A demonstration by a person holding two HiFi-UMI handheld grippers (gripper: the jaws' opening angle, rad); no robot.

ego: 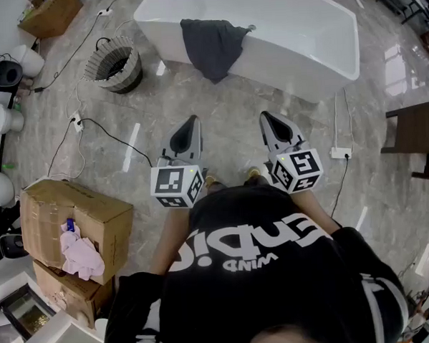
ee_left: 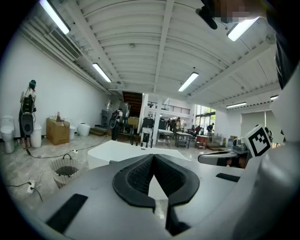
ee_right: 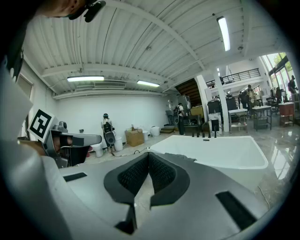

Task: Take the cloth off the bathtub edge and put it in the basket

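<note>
- Cloth (ego: 211,44): dark grey, draped over the tub's (ego: 305,51) near rim and hanging down its outer wall.
- Basket (ego: 114,66): on the floor left of the tub, apart from the cloth.
- Left gripper (ego: 191,124): jaws together, nothing between them, aimed toward the tub.
- Right gripper (ego: 268,120): jaws together, empty, beside the left one.
- Both grippers are well short of the cloth.

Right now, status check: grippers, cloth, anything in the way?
Left gripper and right gripper both shut, empty. Cloth draped over bathtub edge, untouched. Basket on floor left of bathtub. Cable trails near basket.
</note>
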